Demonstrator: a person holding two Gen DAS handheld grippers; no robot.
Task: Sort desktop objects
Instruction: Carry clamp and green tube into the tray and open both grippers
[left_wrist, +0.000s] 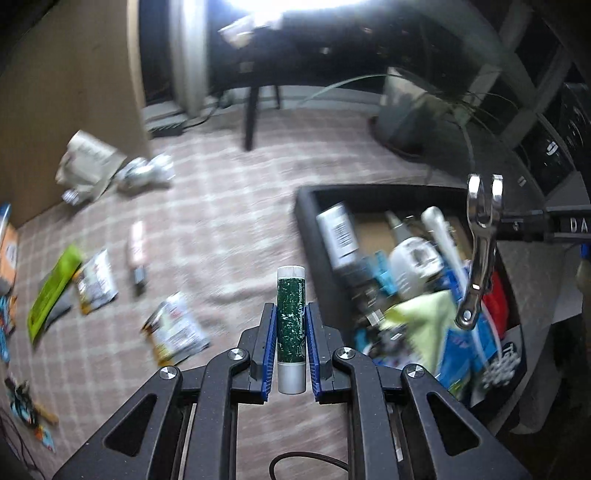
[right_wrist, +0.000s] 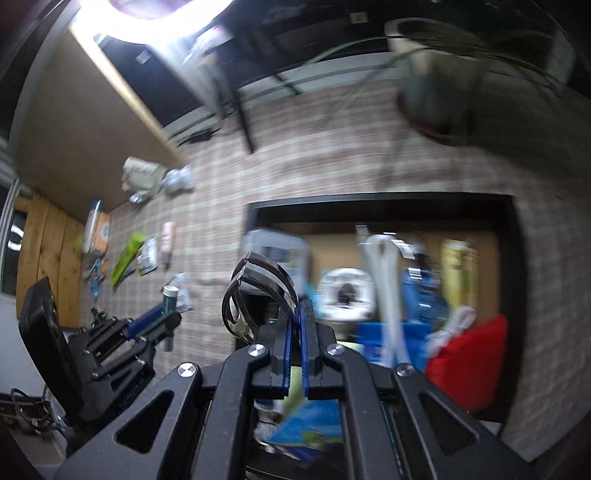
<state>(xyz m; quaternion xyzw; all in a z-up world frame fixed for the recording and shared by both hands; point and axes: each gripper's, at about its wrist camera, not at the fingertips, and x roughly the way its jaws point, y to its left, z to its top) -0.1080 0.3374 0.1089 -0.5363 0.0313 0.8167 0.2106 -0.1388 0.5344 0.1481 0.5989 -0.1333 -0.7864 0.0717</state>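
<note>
- Green lip-balm tube (left_wrist: 291, 328) is clamped upright in the left gripper (left_wrist: 291, 345), beside the black bin (left_wrist: 306, 218).
- Metal clip (right_wrist: 255, 295) is pinched by the narrow right gripper (right_wrist: 296, 347) over the bin.
- Release into the bin is judged next.

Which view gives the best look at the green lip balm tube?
The left wrist view: the lip balm tube stands upright and sharp between the left hand-held gripper pads, label readable. The right wrist view shows it only small, from the side, partly hidden.
</note>
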